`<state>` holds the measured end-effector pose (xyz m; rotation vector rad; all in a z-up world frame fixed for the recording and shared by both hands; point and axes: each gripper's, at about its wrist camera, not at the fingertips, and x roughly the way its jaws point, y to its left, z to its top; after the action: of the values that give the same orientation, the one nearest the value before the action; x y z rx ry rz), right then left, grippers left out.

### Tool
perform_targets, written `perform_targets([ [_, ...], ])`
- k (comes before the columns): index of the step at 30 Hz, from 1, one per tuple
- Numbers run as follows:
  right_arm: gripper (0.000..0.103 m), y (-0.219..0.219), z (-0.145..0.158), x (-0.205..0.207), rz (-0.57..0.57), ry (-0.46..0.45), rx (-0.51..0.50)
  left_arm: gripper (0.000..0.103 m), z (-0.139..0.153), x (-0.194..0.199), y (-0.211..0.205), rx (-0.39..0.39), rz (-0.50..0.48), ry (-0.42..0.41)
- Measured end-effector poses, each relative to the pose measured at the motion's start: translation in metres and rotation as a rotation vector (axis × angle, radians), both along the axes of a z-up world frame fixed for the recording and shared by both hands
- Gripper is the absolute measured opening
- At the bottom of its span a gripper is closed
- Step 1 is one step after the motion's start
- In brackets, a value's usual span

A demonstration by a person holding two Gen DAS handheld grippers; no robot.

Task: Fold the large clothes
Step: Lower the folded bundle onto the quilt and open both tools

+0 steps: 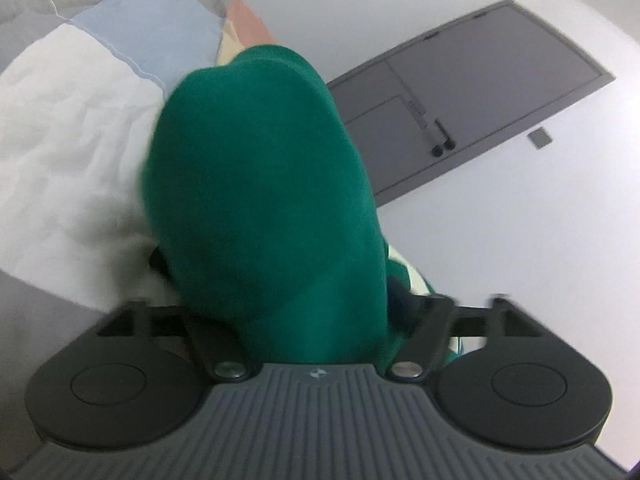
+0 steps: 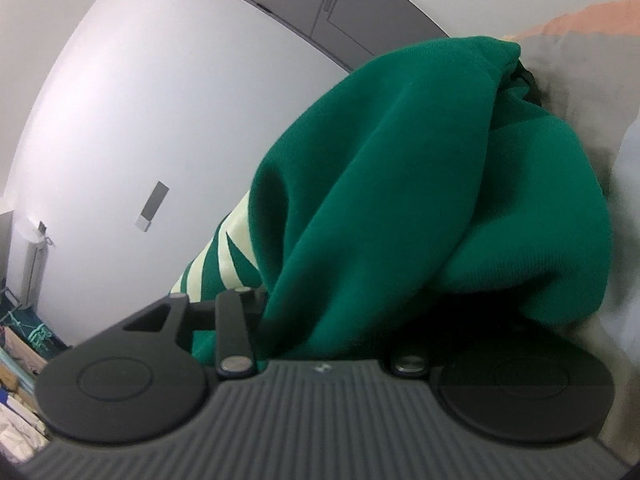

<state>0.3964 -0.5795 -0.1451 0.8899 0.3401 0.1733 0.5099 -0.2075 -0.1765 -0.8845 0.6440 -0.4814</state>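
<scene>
A large green garment (image 1: 260, 184) with pale stripes fills the middle of the left wrist view and drapes over my left gripper (image 1: 280, 280), hiding its fingertips; the jaws look shut on the cloth. In the right wrist view the same green garment (image 2: 420, 184) bulges over my right gripper (image 2: 320, 320), and pale green stripes (image 2: 216, 264) show at its left. The right fingertips are buried in the fabric and look shut on it. Both grippers hold the garment up off the bed.
A patchwork quilt (image 1: 72, 128) in white, light blue and pink lies at the left. A grey door (image 1: 472, 92) stands in a white wall; it also shows in the right wrist view (image 2: 344, 12). Clutter (image 2: 20, 344) sits at the lower left.
</scene>
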Motion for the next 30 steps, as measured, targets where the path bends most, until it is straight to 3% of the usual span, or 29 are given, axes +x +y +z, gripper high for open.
perform_targets([
  [5, 0.073, 0.0, 0.004, -0.014, -0.061, 0.082, -0.032, 0.095, 0.017, -0.019, -0.001, 0.167, -0.01, 0.054],
  [12, 0.075, 0.02, 0.036, -0.071, -0.088, 0.095, -0.175, 0.095, 0.077, -0.081, 0.006, 0.397, 0.048, -0.029],
  [16, 0.075, 0.023, 0.075, -0.102, -0.074, 0.048, -0.243, 0.095, 0.13, -0.134, 0.006, 0.483, 0.062, -0.12],
  [22, 0.075, 0.043, 0.16, -0.144, -0.048, -0.11, -0.285, 0.094, 0.209, -0.207, -0.004, 0.588, 0.051, -0.258],
  [26, 0.075, 0.066, 0.206, -0.174, -0.003, -0.177, -0.339, 0.095, 0.245, -0.257, -0.012, 0.668, 0.037, -0.335],
  [30, 0.075, 0.093, 0.232, -0.204, 0.028, -0.197, -0.442, 0.095, 0.266, -0.305, -0.015, 0.708, 0.023, -0.399],
])
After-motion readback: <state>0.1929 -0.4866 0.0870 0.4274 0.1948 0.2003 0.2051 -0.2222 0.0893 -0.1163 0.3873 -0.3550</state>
